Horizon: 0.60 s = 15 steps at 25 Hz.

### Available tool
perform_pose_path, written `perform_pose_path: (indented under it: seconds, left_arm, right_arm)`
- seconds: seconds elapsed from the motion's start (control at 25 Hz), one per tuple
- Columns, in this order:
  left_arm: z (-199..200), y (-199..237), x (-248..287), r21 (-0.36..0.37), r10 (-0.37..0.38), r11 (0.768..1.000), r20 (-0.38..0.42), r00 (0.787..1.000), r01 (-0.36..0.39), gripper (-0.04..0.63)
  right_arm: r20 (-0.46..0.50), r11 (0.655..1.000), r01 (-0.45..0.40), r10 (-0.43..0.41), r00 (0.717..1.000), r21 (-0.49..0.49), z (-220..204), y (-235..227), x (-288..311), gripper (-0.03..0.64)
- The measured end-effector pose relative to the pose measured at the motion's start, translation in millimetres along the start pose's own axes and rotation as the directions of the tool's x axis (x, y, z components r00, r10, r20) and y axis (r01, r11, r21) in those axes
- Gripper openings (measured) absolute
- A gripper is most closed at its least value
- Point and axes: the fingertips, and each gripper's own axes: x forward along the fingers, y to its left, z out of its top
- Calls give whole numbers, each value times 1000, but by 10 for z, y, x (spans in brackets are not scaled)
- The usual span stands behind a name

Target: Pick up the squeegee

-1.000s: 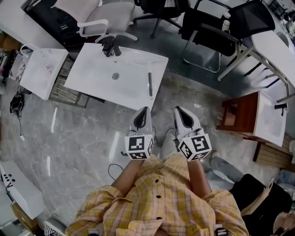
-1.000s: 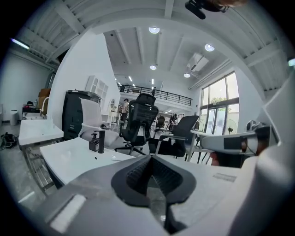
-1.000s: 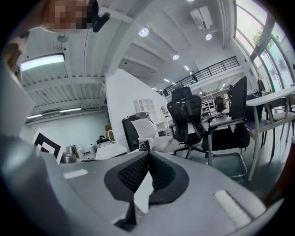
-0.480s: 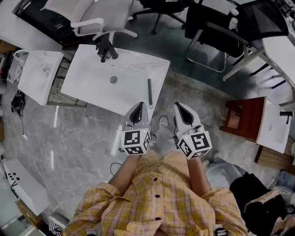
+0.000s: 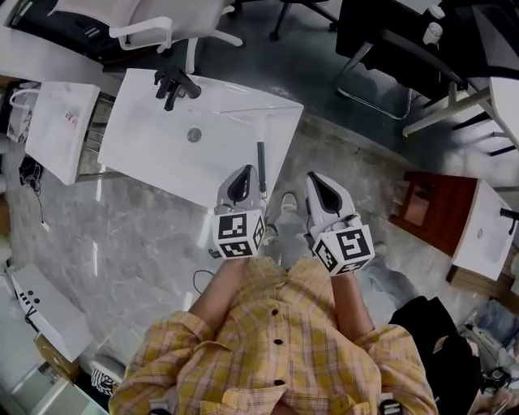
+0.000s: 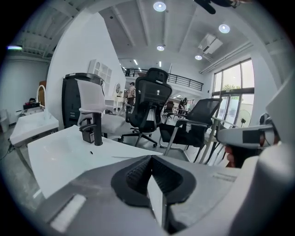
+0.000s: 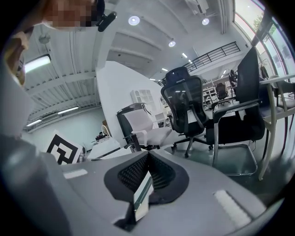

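The squeegee [image 5: 261, 166], a thin dark bar, lies along the right side of the white sink top [image 5: 154, 138] in the head view. My left gripper [image 5: 242, 175] is shut with nothing in it. It hangs over the sink's near edge, just left of the squeegee's near end. My right gripper [image 5: 312, 180] is also shut and empty, over the floor to the right of the sink. In the left gripper view the closed jaws [image 6: 151, 159] point across the sink top toward the black faucet [image 6: 93, 131]. The right gripper view shows shut jaws [image 7: 146, 154]; the squeegee is hidden there.
A black faucet [image 5: 172, 83] and a drain [image 5: 194, 135] sit on the sink. A second white basin [image 5: 61, 121] stands to the left, a white chair [image 5: 154, 24] behind, and black chairs [image 5: 389, 32] at the back right. A wooden stand [image 5: 430, 207] is on the right.
Both grippers have moved forward and down toward the sink. The left one, earlier over the floor, now reaches the sink's near edge beside the squeegee. Jaws stay shut.
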Motion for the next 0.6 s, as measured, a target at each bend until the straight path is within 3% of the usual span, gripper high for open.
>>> perform_pose_path:
  seconds: [0.48,0.6]
  left_arm:
    - [-168,189,786,-27,16,999,-99,995,-19,1]
    - [-251,218,962,-30,16,999,-136,991,-20,40]
  right_arm:
    - [-80,999,11,-8,997,37,-202,-328,380,-6]
    - [-92,999,14,-10,996,46,-239,-382,419,-6]
